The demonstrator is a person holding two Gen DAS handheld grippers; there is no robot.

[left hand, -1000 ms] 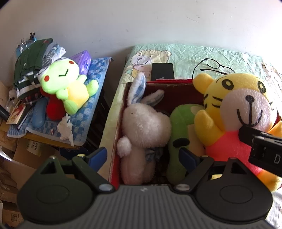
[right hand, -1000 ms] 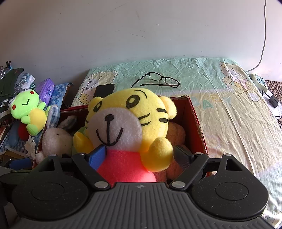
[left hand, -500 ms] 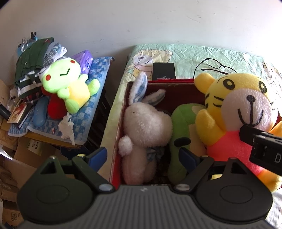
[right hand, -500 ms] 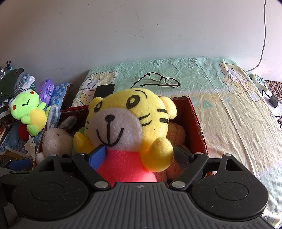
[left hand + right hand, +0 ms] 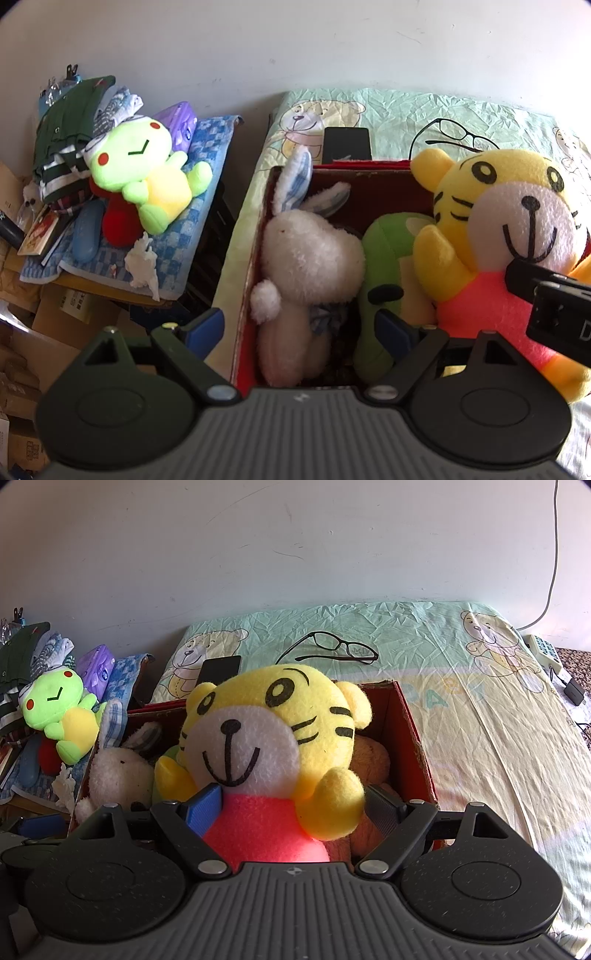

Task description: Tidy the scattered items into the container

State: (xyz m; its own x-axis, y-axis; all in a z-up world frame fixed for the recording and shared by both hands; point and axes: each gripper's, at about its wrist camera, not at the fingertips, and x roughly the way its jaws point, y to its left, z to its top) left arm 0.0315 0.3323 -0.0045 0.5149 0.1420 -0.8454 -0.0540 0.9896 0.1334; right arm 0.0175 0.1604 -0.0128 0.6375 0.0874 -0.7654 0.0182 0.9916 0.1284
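A red cardboard box point(image 5: 255, 266) point(image 5: 413, 734) sits on the bed and holds a white rabbit plush point(image 5: 310, 254) point(image 5: 118, 775), a green plush point(image 5: 384, 251) and a brown plush point(image 5: 373, 760). My right gripper point(image 5: 295, 806) is shut on the pink body of a yellow tiger plush point(image 5: 273, 723) point(image 5: 517, 206), which stands upright over the box. My left gripper point(image 5: 297, 325) hangs open over the rabbit, one finger outside the box wall. A lime green frog plush point(image 5: 144, 166) point(image 5: 59, 709) lies on the side table to the left.
Black glasses point(image 5: 332, 650) and a dark phone point(image 5: 219, 668) lie on the bear-print bed sheet point(image 5: 480, 709) behind the box. The side table holds a blue checked cloth point(image 5: 207, 177), clothes and a purple pack point(image 5: 177, 122). Cardboard boxes fill the floor on the left.
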